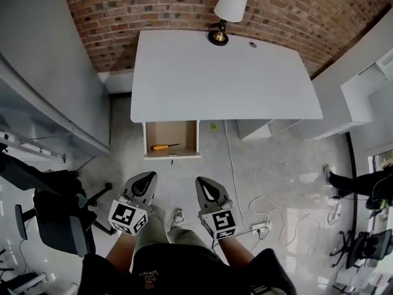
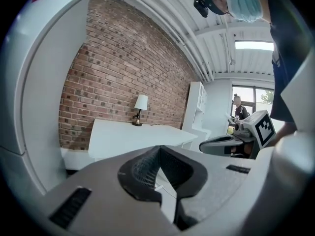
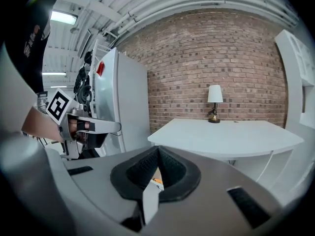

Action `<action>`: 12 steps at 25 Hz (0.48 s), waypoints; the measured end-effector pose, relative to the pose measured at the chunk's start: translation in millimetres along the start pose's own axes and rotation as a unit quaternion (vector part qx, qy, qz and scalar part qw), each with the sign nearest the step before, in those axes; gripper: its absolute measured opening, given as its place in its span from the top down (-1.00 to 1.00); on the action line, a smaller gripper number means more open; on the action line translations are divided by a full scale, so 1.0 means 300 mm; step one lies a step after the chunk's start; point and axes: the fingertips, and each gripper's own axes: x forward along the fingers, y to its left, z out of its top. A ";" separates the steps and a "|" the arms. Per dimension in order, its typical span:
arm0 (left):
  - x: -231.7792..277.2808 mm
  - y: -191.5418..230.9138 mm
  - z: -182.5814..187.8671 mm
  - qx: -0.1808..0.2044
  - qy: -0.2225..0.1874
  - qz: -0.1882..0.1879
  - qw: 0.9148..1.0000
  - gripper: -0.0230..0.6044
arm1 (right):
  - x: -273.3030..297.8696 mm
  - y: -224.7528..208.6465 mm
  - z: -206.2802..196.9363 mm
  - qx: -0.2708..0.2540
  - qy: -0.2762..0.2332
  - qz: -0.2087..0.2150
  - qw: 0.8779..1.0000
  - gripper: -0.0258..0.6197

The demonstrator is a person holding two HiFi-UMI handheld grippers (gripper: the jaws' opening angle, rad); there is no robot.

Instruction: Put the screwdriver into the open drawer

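Our left gripper [image 1: 142, 183] and right gripper [image 1: 209, 188] have their fingers [image 2: 142, 173] pressed together, empty. The screwdriver [image 1: 164, 146] already lies in the open drawer [image 1: 185, 133], ahead of the fingers, crosswise to them and nearer the left gripper.

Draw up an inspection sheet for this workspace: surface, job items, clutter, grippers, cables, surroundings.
Surface: white desk carrying a white-shaded lamp at its back edge.
Job's things: orange-handled screwdriver already lying in the open wooden drawer under the desk.
Clutter: nothing seen.
Grippers: left gripper and right gripper both shut, empty, held short of the drawer.
Cables: white cables looping over the floor right of the drawer.
Surroundings: red brick wall behind; black office chair at left.
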 end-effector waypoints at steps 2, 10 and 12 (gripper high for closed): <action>-0.011 -0.042 0.019 0.006 0.000 -0.002 1.000 0.91 | -0.048 0.008 0.008 0.005 -0.002 0.005 1.000 0.92; -0.064 -0.200 0.074 0.028 0.004 -0.017 0.999 0.91 | -0.230 0.012 0.051 0.005 -0.020 0.006 1.000 0.92; -0.078 -0.218 0.084 0.032 0.003 -0.017 0.999 0.91 | -0.256 0.009 0.058 0.005 -0.024 0.004 1.000 0.92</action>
